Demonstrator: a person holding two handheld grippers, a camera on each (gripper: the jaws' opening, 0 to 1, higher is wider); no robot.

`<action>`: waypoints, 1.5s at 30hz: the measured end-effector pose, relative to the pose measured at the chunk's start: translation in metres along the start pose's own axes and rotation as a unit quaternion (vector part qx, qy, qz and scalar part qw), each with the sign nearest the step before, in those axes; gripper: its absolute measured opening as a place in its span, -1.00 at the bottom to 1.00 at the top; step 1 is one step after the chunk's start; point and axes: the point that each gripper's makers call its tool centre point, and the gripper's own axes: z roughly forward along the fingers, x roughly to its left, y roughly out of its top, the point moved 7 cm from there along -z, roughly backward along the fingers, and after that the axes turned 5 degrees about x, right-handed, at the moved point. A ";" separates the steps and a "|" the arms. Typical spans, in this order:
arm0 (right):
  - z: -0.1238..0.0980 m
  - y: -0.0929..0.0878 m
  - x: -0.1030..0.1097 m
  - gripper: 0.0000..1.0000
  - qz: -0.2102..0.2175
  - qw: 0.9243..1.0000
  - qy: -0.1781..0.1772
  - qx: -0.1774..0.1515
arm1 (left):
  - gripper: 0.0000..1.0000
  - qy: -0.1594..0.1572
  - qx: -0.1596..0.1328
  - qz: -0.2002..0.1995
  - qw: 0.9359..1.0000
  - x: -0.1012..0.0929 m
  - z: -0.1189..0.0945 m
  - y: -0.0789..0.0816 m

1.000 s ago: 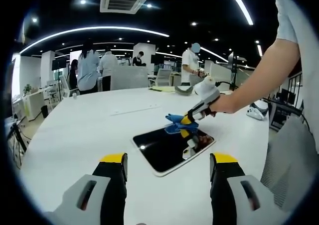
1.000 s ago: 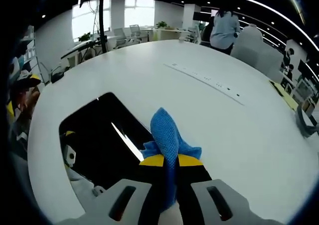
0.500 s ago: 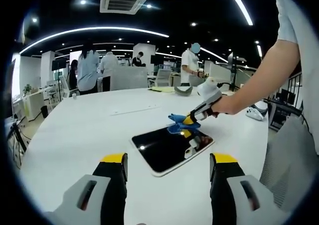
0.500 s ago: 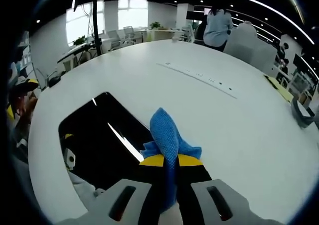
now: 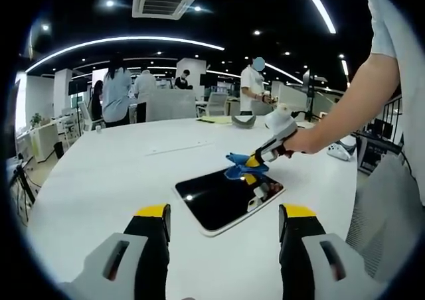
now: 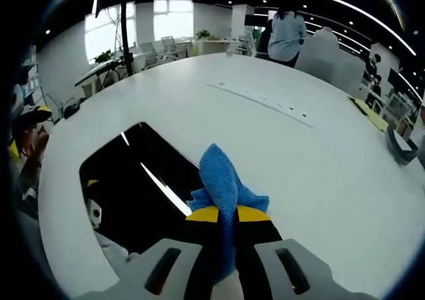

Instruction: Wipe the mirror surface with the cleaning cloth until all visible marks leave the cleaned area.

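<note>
Left gripper [image 5: 224,228]: jaws released and wide apart, nothing between them; yellow-tipped, held low over the white tabletop [image 5: 99,180], short of the mirror's near edge

Mirror [image 5: 228,196]: a dark rounded rectangle with a pale rim, lying flat on the tabletop just beyond the left jaws; in the right gripper view the mirror [image 6: 133,187] lies to the left of the jaws, a bright streak of ceiling light reflected across it

Right gripper [image 6: 226,215]: jaws clenched on the cleaning cloth; in the left gripper view the right gripper [image 5: 255,158] comes in from the right in a person's hand [image 5: 302,139], tilted down toward the far right part of the mirror

Cleaning cloth [image 6: 223,180]: blue, bunched, standing up out of the pinched yellow tips; in the left gripper view the cleaning cloth [image 5: 239,166] sits over the mirror's far right corner; whether it touches the glass I cannot tell

Grey object [image 5: 244,121]: on the far side of the tabletop, well apart from the mirror

Background: several people [image 5: 118,91] standing beyond the tabletop; office chairs and long curved ceiling lights [image 5: 126,41]
</note>
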 end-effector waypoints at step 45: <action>-0.019 -0.021 0.022 -0.96 -0.002 1.000 -0.006 0.002 | 0.28 -0.009 -0.002 0.005 1.000 -0.004 0.001 0.005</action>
